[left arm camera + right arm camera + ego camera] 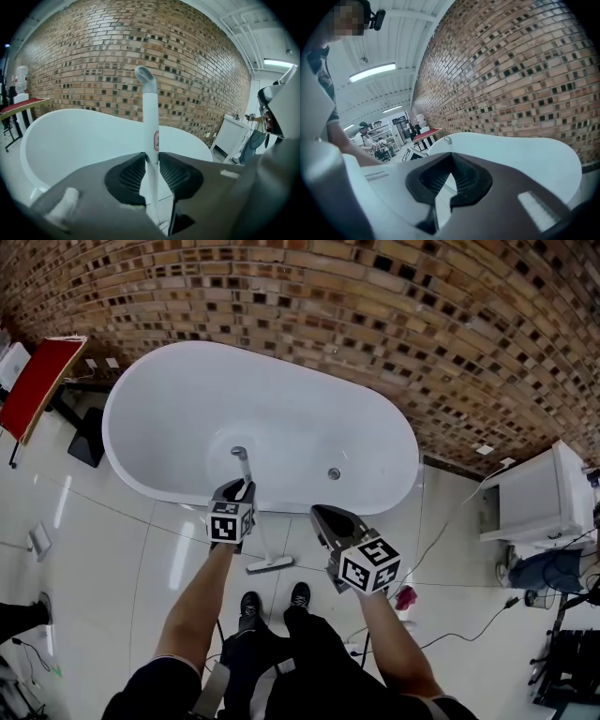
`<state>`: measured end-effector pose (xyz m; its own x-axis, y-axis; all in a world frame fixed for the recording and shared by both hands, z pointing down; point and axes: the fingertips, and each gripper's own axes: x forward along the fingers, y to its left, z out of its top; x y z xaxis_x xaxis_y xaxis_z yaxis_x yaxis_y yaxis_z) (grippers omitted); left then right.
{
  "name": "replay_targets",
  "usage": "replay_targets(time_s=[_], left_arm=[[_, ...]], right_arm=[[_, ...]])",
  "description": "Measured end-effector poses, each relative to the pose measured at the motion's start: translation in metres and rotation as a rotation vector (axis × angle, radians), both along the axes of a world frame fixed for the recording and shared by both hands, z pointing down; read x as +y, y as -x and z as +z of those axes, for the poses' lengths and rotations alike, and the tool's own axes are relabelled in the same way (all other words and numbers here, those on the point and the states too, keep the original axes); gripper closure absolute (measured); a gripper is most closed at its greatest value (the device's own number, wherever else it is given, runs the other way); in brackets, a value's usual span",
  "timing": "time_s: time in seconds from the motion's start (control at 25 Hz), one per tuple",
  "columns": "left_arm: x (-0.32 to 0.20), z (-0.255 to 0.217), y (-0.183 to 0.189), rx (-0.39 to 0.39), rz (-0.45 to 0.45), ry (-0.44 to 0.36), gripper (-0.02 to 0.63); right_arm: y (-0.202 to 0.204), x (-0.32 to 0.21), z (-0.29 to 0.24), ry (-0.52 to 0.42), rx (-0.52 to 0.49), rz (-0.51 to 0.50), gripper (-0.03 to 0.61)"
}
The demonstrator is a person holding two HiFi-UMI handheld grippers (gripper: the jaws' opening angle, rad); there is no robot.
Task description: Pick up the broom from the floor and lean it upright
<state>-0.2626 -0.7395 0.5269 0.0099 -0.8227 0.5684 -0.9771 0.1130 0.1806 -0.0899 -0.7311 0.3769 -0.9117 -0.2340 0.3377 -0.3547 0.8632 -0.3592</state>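
The broom [246, 468] stands nearly upright in front of the white bathtub [281, 399]. Its flat head [270, 564] rests on the floor by my shoes, and its hooked top reaches over the tub rim. My left gripper [239, 489] is shut on the white handle [150, 112]; both pads press on the shaft in the left gripper view [151, 161]. To its right, my right gripper [324, 517] hangs apart from the broom. Its jaws [451, 157] meet at the tips with nothing between them. The handle's top [448, 139] shows small beyond them.
A brick wall [394, 306] runs behind the tub. A red-topped table [37, 381] stands at far left and a white cabinet [548, 493] at right. Cables [459, 624] and a small red object [405, 597] lie on the glossy floor.
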Motion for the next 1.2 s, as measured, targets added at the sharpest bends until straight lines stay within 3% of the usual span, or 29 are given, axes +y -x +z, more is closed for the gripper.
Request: replay_targets(time_s=[0.68, 0.8, 0.96, 1.12, 1.2], left_arm=[[-0.020, 0.007, 0.008, -0.130, -0.027, 0.041, 0.508], [-0.011, -0.003, 0.002, -0.126, -0.028, 0.024, 0.476], [0.006, -0.034, -0.011, -0.110, -0.021, -0.037, 0.474], [0.020, -0.086, -0.033, -0.077, 0.071, -0.168, 0.481], [0.034, -0.113, -0.040, -0.069, 0.114, -0.218, 0.550]], right_arm=[[-0.044, -0.006, 0.005, -0.032, 0.018, -0.055, 0.577], [-0.040, -0.003, 0.003, -0.039, 0.013, -0.071, 0.577], [-0.027, 0.006, -0.007, -0.070, 0.000, -0.082, 0.577], [-0.009, 0.021, -0.019, -0.095, -0.026, -0.077, 0.577], [0.003, 0.031, -0.029, -0.100, -0.060, -0.067, 0.577]])
